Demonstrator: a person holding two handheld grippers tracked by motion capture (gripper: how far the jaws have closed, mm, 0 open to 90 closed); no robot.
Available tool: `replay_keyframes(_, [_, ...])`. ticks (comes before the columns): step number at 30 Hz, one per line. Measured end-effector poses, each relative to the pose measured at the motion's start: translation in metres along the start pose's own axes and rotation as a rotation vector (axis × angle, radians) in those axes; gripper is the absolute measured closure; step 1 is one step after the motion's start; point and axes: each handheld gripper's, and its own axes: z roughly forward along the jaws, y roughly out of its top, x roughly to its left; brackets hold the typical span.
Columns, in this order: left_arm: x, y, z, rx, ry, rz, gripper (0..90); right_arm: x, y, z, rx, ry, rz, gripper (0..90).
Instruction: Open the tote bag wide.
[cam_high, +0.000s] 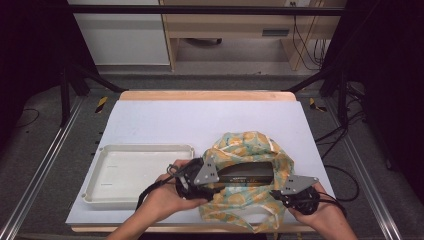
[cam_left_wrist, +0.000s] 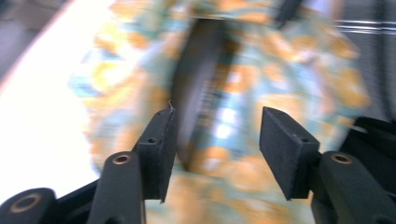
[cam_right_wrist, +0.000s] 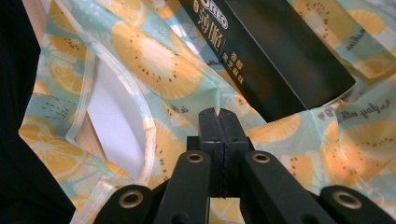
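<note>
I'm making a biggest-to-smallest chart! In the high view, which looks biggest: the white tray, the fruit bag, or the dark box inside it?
1. White tray
2. Fruit bag, looking close to the tray in size, so that order is unsure
3. Dark box, clearly smallest, though the bag hides part of it

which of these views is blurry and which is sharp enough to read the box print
Left gripper view: heavy motion blur smears the fruit-print bag and the dark box in it; its open jaws stay crisp. Right gripper view: sharp, the box's white print is legible and the jaws pinch the bag fabric. High view: evenly lit and steady, but the box is too small to read; the surroundings are dark.
</note>
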Motion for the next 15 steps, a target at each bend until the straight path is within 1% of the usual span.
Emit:
replay_keyframes(1, [0.006,0.001,0.003,-0.001,0.013,-0.009,44.6,0.0,0.0,0.0,0.001,-0.002,-0.005,90.0])
replay_keyframes(2, [0.006,0.001,0.003,-0.001,0.013,-0.009,43.1,0.0,0.001,0.0,0.0,-0.001,-0.005,90.0])
replay_keyframes(3, [0.011,0.002,0.007,0.013,0.041,-0.003,43.1,0.0,0.001,0.0,0.0,-0.001,-0.005,90.0])
replay_keyframes(4, [0.02,0.002,0.018,0.049,0.068,0.002,39.0,0.0,0.001,0.0,-0.003,-0.001,-0.004,90.0])
replay_keyframes(5, [0.024,0.002,0.024,0.058,0.057,-0.009,38.3,0.0,0.001,0.001,-0.006,0.001,-0.003,90.0])
replay_keyframes(6, [0.028,0.001,0.03,0.078,0.05,-0.014,37.1,0.001,0.001,0.001,-0.007,0.002,-0.004,90.0])
replay_keyframes(7, [0.028,0.001,0.03,0.078,0.05,-0.014,35.5,0.001,0.001,0.001,-0.008,0.002,-0.005,90.0])
replay_keyframes(9, [0.032,-0.002,0.043,0.125,0.037,-0.017,35.3,0.001,0.001,0.002,-0.008,0.004,-0.005,90.0])
replay_keyframes(10, [0.034,-0.005,0.052,0.157,0.028,-0.013,37.6,0.002,0.001,0.002,-0.008,0.005,-0.005,90.0])
replay_keyframes(11, [0.034,-0.005,0.052,0.157,0.028,-0.013,44.0,0.002,0.001,0.002,-0.008,0.005,-0.005,90.0])
replay_keyframes(12, [0.036,-0.007,0.055,0.175,0.029,-0.006,44.0,0.002,0.001,0.001,-0.008,0.006,-0.005,90.0])
replay_keyframes(13, [0.039,-0.009,0.057,0.199,0.034,-0.016,50.2,0.002,0.001,0.001,-0.008,0.006,-0.008,90.0])
replay_keyframes(14, [0.041,-0.011,0.058,0.211,0.04,-0.026,54.3,0.002,0.0,0.001,-0.008,0.009,-0.008,90.0])
replay_keyframes(15, [0.046,-0.013,0.062,0.244,0.031,-0.027,65.8,0.002,-0.001,0.0,-0.008,0.015,-0.005,90.0])
